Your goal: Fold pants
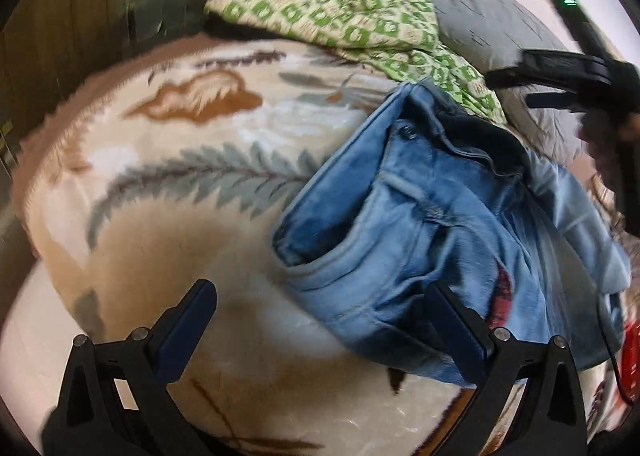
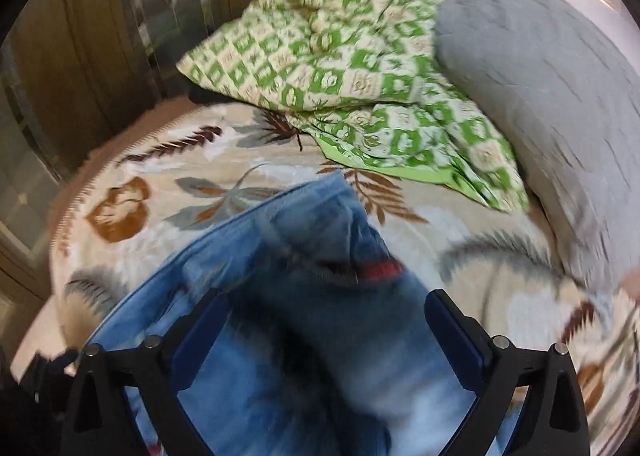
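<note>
Blue jeans (image 1: 420, 224) lie crumpled on the leaf-patterned blanket (image 1: 180, 184), waistband and button facing up. My left gripper (image 1: 324, 324) is open just in front of them, its right finger (image 1: 460, 336) over the jeans' near edge and its left finger over bare blanket. In the right wrist view the jeans (image 2: 304, 296) are blurred and fill the space under and between the fingers of my right gripper (image 2: 326, 336), which is wide open above the cloth. A red label (image 2: 380, 268) shows inside the waistband. The right gripper (image 1: 560, 84) also shows as a black shape beyond the jeans.
A green-and-cream checked quilt (image 2: 344, 68) lies bunched at the far side of the bed, beside a grey pillow (image 2: 540, 68). A wooden wardrobe (image 2: 80, 56) stands on the left past the bed's edge. A red object (image 1: 630, 360) with a cable sits at the right.
</note>
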`<state>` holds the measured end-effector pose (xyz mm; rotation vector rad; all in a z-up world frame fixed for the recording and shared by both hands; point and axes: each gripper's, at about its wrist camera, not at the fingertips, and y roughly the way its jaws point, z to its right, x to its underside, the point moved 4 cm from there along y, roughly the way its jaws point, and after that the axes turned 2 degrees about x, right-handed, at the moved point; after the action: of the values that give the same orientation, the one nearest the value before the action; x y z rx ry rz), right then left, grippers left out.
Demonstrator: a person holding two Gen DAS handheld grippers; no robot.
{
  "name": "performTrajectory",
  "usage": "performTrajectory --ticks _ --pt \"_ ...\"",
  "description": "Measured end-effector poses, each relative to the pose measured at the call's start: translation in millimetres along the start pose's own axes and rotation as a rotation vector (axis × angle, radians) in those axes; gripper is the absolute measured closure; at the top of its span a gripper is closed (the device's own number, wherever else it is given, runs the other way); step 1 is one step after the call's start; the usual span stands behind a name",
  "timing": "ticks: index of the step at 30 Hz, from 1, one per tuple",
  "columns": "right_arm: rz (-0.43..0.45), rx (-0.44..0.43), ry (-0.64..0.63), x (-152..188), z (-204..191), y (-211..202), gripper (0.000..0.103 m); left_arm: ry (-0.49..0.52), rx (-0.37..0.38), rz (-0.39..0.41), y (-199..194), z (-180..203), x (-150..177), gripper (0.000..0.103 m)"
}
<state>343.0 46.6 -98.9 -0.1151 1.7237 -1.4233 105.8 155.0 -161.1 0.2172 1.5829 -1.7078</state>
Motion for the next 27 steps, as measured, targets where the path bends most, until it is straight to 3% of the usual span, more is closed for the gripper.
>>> performTrajectory --ticks 6,10,12,13,14,15,17,20,24,27 --pt "-0.110 0.022 0.014 -44.1 0.1 71.4 0.003 -0.020 0.058 0.093 4.7 -8.6 2.3 0.000" --pt "-0.160 -0.018 0.064 -56.2 3.5 103.2 0.003 0.004 0.067 0.116 4.6 -6.4 0.9 0.000" --pt "-0.191 -0.034 0.068 -56.4 2.4 117.8 0.008 0.011 0.091 0.121 1.0 -4.4 1.1 0.002" --pt "-0.212 -0.048 0.067 -54.8 0.8 125.4 0.021 0.014 0.108 0.128 -0.5 -1.8 0.7 0.007" --pt "-0.234 -0.050 0.066 -52.7 -1.3 131.6 0.034 0.023 0.118 0.134 -3.4 0.1 1.6 0.029" --pt "-0.253 -0.039 0.060 -49.7 -2.4 136.6 0.040 0.044 0.133 0.132 -4.1 3.2 2.6 0.064" --pt "-0.263 -0.006 0.001 -44.0 -6.1 139.4 0.063 0.069 0.178 0.096 -0.2 8.3 5.4 0.081" --pt "-0.245 -0.016 -0.002 -41.8 -1.2 128.9 0.075 0.085 0.191 0.113 -5.9 11.8 3.8 0.083" --pt "-0.172 0.004 -0.011 -48.9 0.3 102.3 0.078 0.077 0.213 0.174 -21.8 9.2 -7.7 0.083" --pt "-0.067 0.033 -0.044 -72.0 -8.9 66.8 0.079 0.082 0.220 0.237 -37.7 7.1 -25.4 0.083"
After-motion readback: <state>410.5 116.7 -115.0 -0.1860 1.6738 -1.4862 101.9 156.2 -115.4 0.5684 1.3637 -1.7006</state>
